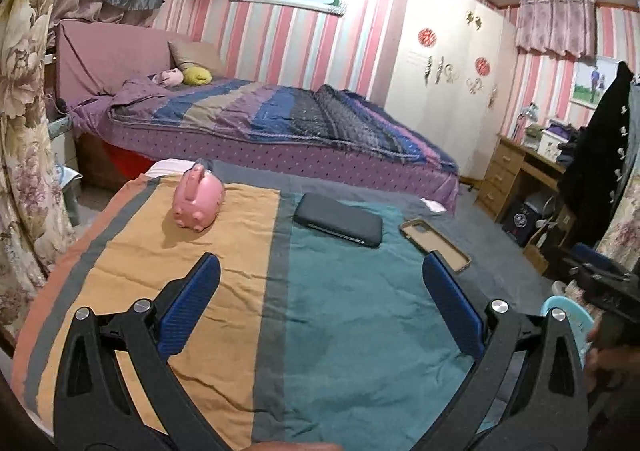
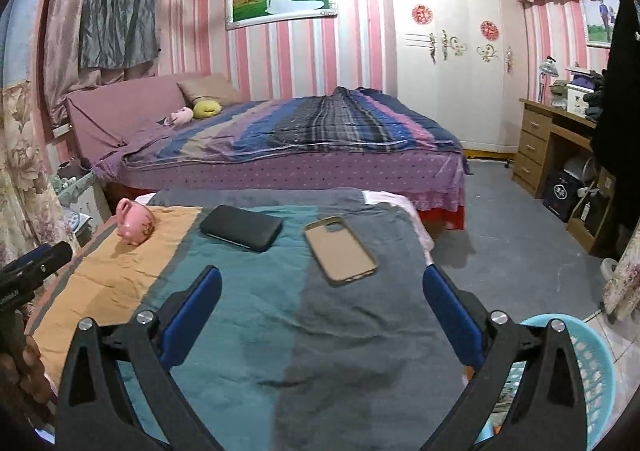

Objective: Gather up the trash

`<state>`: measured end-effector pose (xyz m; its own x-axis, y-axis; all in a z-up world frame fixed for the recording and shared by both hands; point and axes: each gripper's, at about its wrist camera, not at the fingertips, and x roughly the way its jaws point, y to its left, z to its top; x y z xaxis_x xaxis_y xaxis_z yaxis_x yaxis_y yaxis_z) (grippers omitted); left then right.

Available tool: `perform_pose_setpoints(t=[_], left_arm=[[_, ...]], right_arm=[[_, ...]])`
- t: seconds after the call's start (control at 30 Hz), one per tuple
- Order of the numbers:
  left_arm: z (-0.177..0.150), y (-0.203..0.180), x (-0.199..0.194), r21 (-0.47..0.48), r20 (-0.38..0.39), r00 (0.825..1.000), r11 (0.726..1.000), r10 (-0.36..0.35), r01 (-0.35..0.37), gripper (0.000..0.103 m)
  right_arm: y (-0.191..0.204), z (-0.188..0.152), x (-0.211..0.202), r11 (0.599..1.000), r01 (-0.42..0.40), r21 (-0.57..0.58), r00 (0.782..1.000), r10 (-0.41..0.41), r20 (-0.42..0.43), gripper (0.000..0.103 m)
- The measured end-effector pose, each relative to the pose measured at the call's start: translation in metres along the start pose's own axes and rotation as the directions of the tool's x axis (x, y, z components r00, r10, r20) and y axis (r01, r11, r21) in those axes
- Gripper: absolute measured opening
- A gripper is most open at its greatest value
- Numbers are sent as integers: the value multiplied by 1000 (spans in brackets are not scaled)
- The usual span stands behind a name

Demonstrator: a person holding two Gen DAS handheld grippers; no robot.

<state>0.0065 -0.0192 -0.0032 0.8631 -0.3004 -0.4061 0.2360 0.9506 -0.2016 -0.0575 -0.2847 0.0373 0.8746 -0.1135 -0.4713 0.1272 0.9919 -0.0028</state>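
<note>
Bedroom, cloth-covered surface: my left gripper and right gripper hang wide, empty; no trash visible, so next I judge scanning beside the basket.

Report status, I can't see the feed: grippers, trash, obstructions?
Left hand-held gripper open, empty. Right hand-held gripper open, empty. No obvious trash; piggy bank, dark case, phone case on cloth. Blue basket right. Path clear.

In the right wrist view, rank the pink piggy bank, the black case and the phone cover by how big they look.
1. Phone cover and black case: look about alike, and the cover lies nearer.
2. Pink piggy bank: clearly smallest.
</note>
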Motion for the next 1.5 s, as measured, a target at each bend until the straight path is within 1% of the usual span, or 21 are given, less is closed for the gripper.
perform_pose_setpoints(t=[0.1,0.2,0.33,0.43,0.53,0.73,1.17,1.23,1.33,1.5], left_arm=[[0,-3,-5,25,39,999,999,22,-23,98],[-1,-2,-8,45,52,997,997,54,-57,98],[-3,3,-6,51,40,994,993,101,-103,98],[-7,11,-3,42,19,993,992,118,-118,98],[-10,15,0,48,8,990,989,139,-140,98],[-14,16,6,46,-14,986,985,167,-166,98],[-14,3,13,64,-21,986,984,166,-164,98],[-14,1,12,70,-13,986,984,165,-163,98],[-13,1,9,74,-3,987,984,163,-163,98],[-12,5,8,62,-9,985,983,171,-171,98]], right_arm=[[20,-3,9,1000,-13,-25,1000,13,1,98],[39,-6,16,999,-28,-33,999,28,25,98],[62,-12,26,997,-33,-71,999,36,35,98],[69,-12,25,997,-32,-67,999,35,31,98],[67,-13,21,999,-42,-33,999,43,27,98],[61,-14,23,999,-43,-23,999,44,22,98],[49,-13,19,999,-38,-26,999,39,25,98],[49,-13,19,999,-35,-28,999,35,25,98],[49,-13,19,999,-34,-28,999,35,23,98],[49,-13,19,999,-36,-29,999,36,22,98]])
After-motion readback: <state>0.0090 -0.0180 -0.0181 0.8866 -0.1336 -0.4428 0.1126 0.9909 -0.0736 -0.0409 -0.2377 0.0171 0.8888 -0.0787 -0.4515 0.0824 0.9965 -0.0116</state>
